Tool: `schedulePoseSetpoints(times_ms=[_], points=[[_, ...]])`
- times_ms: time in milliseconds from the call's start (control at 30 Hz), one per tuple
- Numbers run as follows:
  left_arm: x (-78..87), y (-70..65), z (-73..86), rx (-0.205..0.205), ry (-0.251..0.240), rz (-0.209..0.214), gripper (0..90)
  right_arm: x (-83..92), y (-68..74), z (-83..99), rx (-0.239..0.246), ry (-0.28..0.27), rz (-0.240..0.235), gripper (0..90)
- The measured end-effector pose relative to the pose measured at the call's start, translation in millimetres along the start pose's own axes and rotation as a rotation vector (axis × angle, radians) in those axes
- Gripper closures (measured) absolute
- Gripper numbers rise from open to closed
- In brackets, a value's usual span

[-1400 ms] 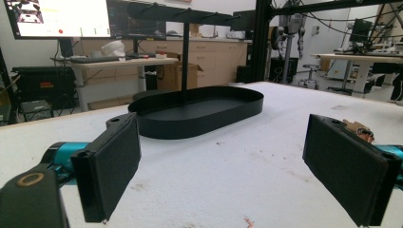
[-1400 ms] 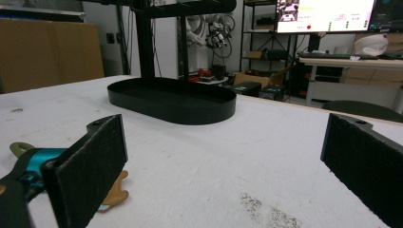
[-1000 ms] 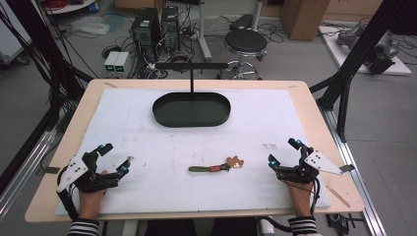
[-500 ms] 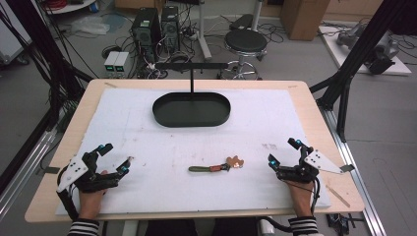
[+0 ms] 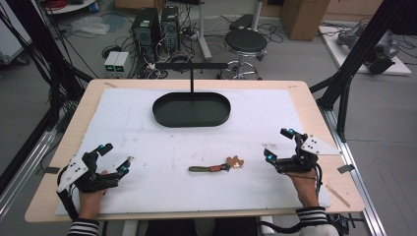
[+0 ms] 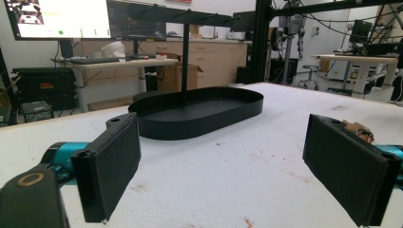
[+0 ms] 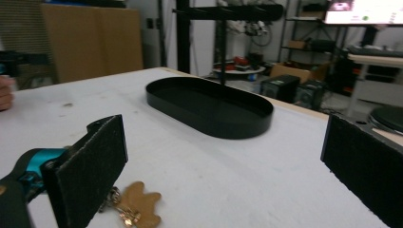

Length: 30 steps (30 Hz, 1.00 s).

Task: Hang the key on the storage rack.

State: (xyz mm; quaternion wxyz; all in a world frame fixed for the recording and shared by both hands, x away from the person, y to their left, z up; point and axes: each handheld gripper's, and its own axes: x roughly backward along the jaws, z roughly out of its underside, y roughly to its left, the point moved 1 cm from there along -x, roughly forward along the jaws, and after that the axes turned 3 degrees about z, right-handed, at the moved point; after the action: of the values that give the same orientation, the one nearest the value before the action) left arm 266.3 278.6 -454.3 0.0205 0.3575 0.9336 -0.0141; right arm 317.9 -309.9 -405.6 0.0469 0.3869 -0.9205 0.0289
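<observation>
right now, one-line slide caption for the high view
Two open hand-held grippers, left and right, flank a keychain before a black tray stand.

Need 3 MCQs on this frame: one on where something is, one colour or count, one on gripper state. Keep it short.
1. Where does the keychain lie?
A. in the tray
B. on the white mat between the two grippers
C. on the floor

2. What colour is the oval tray?
A. black
B. white
C. red

3. How does the right gripper stand?
A. shut on the keychain
B. shut, empty
C. open, empty

Key: 1 B, it rests on the mat, nearer the right gripper; 2 A, black all over; 3 C, jaws wide apart with nothing between.
</observation>
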Motion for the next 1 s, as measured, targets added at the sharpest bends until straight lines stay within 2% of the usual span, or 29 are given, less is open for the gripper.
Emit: schedulePoseSetpoints(times_ms=[33, 67, 100, 167, 200, 267, 300, 333, 367, 500, 600, 933, 967, 1000], points=[[0.1, 0.0, -0.1, -0.001, 0.002, 0.001, 12.9, -4.8, 1.1, -8.8, 0.029, 0.014, -0.037, 0.5], [0.0, 0.0, 0.0, -0.001, 0.001, 0.001, 12.8, -7.3, 2.5, -13.5, 0.039, 0.031, -0.056, 0.5], [0.0, -0.1, 0.0, 0.000, 0.001, 0.000, 12.8, -7.3, 2.5, -13.5, 0.039, 0.031, -0.056, 0.5], [0.0, 0.0, 0.0, 0.001, 0.000, 0.001, 12.8, -13.5, 3.9, -22.9, 0.076, 0.060, -0.090, 0.5], [0.0, 0.0, 0.0, 0.001, 0.001, 0.001, 12.9, -20.0, 5.7, -31.2, 0.101, 0.090, -0.125, 0.5], [0.0, -0.1, 0.0, -0.001, 0.000, 0.000, 12.8, -23.3, 6.9, -35.0, 0.111, 0.105, -0.140, 0.5], [0.1, 0.0, 0.0, -0.002, 0.001, 0.001, 12.9, -30.7, 10.0, -41.3, 0.133, 0.139, -0.178, 0.5], [0.1, -0.1, 0.0, -0.002, 0.000, 0.001, 12.9, -30.7, 10.0, -41.3, 0.133, 0.139, -0.178, 0.5], [0.1, -0.1, 0.0, -0.002, 0.000, 0.001, 12.9, -38.3, 12.8, -46.4, 0.165, 0.165, -0.209, 0.5], [0.1, 0.0, 0.0, -0.002, 0.000, 0.000, 12.9, -48.5, 17.4, -51.7, 0.188, 0.201, -0.245, 0.5], [0.0, 0.0, 0.0, 0.001, 0.000, 0.000, 12.9, -59.7, 23.6, -56.2, 0.217, 0.230, -0.306, 0.5], [-0.2, 0.3, 0.0, 0.002, 0.004, 0.001, 12.9, -85.4, 35.8, -62.5, 0.302, 0.345, -0.400, 0.5], [-0.2, 0.3, -0.1, 0.002, 0.004, 0.001, 12.9, -91.7, 40.0, -62.7, 0.326, 0.378, -0.423, 0.5], [-0.3, 0.3, 0.0, 0.001, 0.003, 0.001, 12.9, -91.7, 40.0, -62.7, 0.326, 0.378, -0.423, 0.5]])
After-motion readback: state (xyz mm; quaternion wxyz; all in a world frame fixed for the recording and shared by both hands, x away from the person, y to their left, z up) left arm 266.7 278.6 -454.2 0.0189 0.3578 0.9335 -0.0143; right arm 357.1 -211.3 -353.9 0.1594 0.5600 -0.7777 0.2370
